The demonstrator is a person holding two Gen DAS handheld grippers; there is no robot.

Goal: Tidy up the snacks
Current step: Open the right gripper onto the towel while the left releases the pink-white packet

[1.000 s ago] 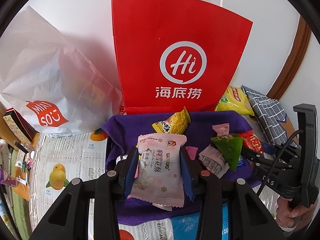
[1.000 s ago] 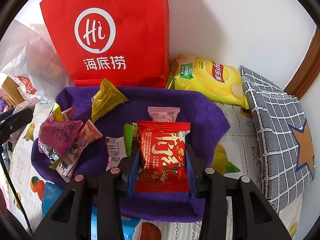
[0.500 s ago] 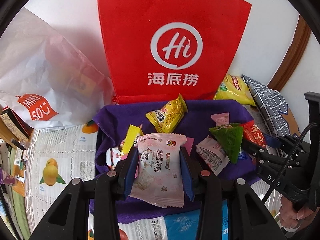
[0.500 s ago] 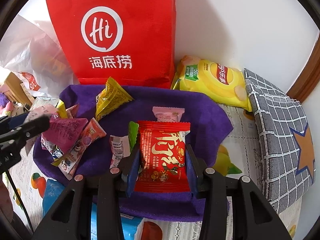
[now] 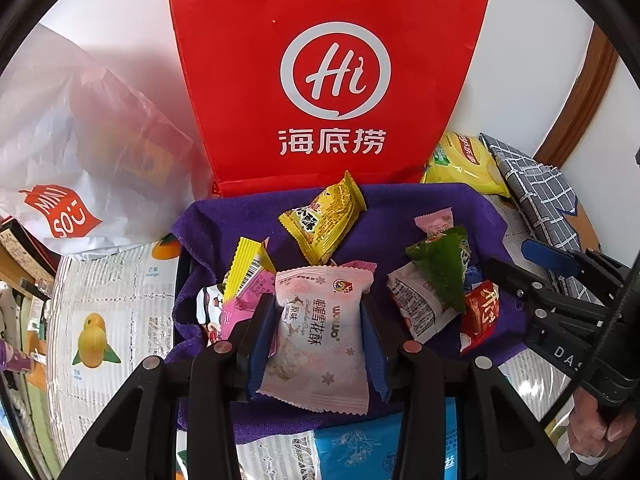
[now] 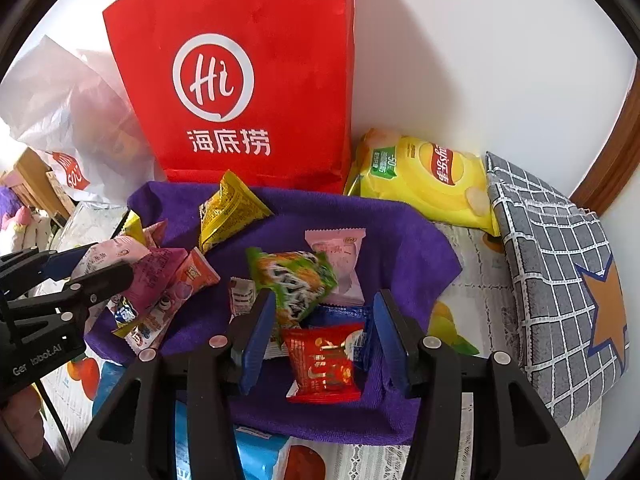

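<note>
The left gripper (image 5: 318, 344) stays clamped on a flat, matte pink snack packet (image 5: 320, 336) above the fuzzy purple cloth (image 5: 384, 216), while the right gripper (image 6: 322, 340) has jaws opening, its glossy, crinkled red packet (image 6: 324, 364) lying loose between the blue pads.

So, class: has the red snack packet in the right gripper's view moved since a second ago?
Yes. The red snack packet has dropped out of the opening right gripper, lower in view, onto the purple cloth below the green packet.
</note>
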